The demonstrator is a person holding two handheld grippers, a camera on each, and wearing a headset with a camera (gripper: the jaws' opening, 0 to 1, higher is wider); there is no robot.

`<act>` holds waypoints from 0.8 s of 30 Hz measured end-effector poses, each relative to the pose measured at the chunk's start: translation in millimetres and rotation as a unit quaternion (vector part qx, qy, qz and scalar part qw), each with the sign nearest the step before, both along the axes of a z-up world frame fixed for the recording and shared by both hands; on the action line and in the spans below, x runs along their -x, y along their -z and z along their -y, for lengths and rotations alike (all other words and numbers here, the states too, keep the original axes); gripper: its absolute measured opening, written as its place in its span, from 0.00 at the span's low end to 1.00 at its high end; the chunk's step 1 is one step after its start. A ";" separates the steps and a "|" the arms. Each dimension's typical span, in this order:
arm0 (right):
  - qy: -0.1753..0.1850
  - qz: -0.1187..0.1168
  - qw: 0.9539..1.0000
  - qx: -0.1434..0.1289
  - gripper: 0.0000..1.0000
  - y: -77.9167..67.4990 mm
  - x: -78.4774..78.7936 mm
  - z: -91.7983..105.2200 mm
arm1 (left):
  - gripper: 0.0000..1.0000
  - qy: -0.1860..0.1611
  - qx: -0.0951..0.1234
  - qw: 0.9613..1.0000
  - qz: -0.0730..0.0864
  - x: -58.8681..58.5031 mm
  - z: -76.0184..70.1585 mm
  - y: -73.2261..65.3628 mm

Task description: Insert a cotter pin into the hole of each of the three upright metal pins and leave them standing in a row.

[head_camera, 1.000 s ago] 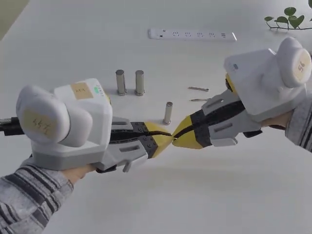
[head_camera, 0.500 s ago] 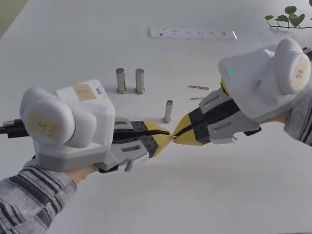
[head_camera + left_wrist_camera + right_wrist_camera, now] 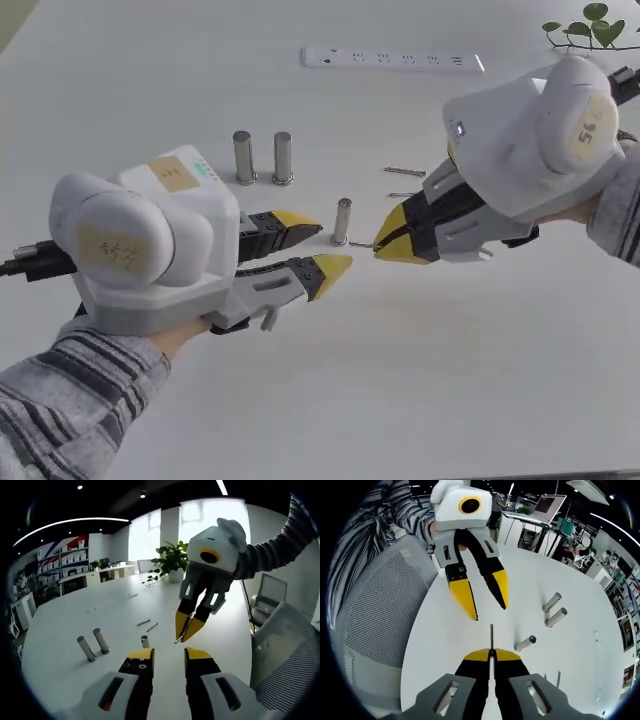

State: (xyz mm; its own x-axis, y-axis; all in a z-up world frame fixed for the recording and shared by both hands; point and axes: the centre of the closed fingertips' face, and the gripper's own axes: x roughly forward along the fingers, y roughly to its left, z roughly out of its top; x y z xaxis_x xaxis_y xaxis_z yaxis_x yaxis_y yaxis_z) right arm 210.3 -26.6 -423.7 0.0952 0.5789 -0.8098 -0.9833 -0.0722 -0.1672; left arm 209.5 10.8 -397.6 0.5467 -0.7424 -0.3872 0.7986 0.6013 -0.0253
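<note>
Three upright metal pins stand on the white table: two side by side (image 3: 243,157) (image 3: 283,158) and a third (image 3: 343,221) nearer to me. My left gripper (image 3: 322,243) is open, its jaws apart just left of the third pin. My right gripper (image 3: 385,247) is shut on a thin cotter pin (image 3: 360,244) that sticks out of its tips toward that pin. In the right gripper view the cotter pin (image 3: 491,637) points from my right gripper (image 3: 490,655) at the open left gripper (image 3: 485,595). In the left gripper view my left gripper (image 3: 170,655) holds nothing.
Two loose cotter pins (image 3: 404,172) (image 3: 403,194) lie on the table behind the right gripper. A white power strip (image 3: 390,60) lies at the far edge, and a green plant (image 3: 590,25) is at the far right.
The left gripper has opened and let go of the cotter pin, which both grippers held at their touching tips. The right gripper keeps it and has drawn slightly up and right.
</note>
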 end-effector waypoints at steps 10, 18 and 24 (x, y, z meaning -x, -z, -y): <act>0.040 0.005 0.999 0.030 0.00 9.9 -26.3 10.6 | 0.26 -0.045 -0.024 0.998 0.021 -20.9 2.5 12.8; 0.055 0.010 0.997 0.046 0.00 21.1 -49.1 16.3 | 0.28 -0.100 -0.026 0.995 0.008 -38.3 0.3 29.3; 0.058 0.020 0.997 0.054 0.00 24.7 -59.5 17.3 | 0.28 -0.114 -0.040 0.993 0.004 -47.9 2.2 41.2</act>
